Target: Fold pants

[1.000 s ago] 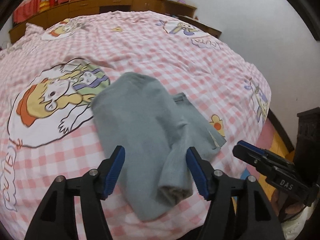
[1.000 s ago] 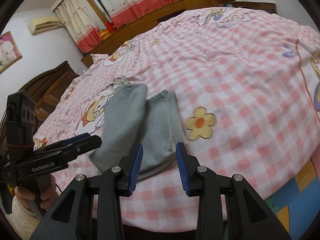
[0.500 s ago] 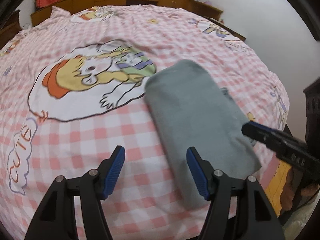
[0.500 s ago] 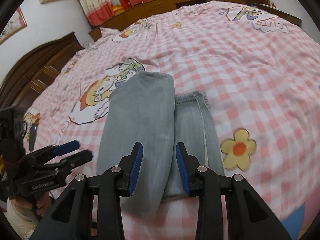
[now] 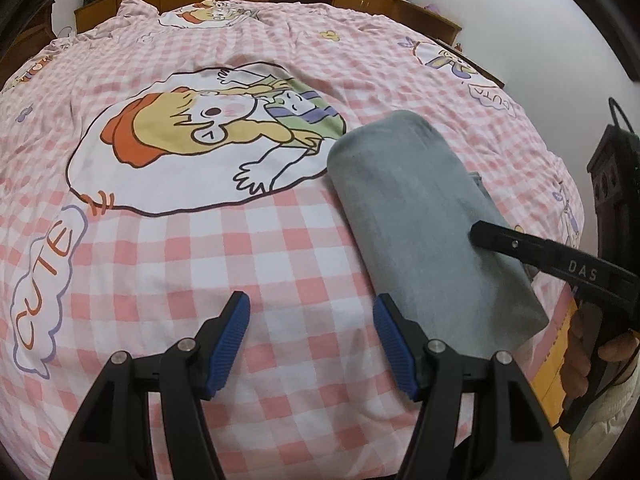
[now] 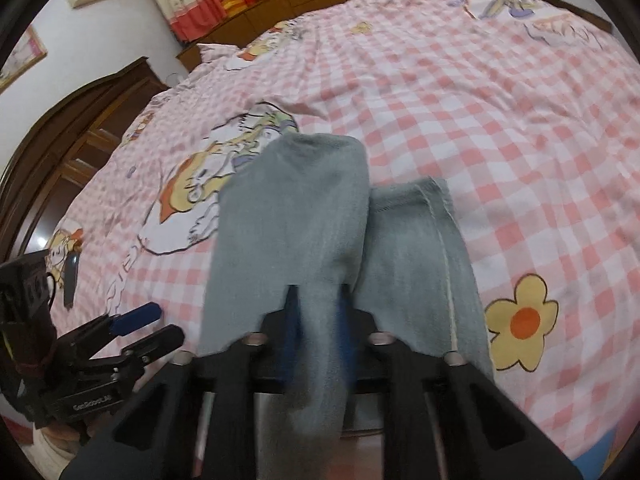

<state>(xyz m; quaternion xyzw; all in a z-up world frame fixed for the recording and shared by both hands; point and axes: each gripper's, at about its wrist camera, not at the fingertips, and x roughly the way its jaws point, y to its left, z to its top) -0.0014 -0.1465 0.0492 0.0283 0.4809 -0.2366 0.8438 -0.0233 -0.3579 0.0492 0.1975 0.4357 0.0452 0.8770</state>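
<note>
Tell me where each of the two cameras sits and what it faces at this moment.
Left wrist: rides the open left gripper, angled down at the pink checked bedspread; the grey pants lie right of it, and the right gripper enters from the right.
Right wrist: rides the right gripper, jaws just closed on a pants fold; the left gripper shows lower left.
Shared: pants, bedspread, each other's gripper.

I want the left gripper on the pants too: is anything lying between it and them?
Nothing visible: only bare checked bedsheet lies between the open left gripper and the grey pants, which the right gripper has just closed on.
</note>
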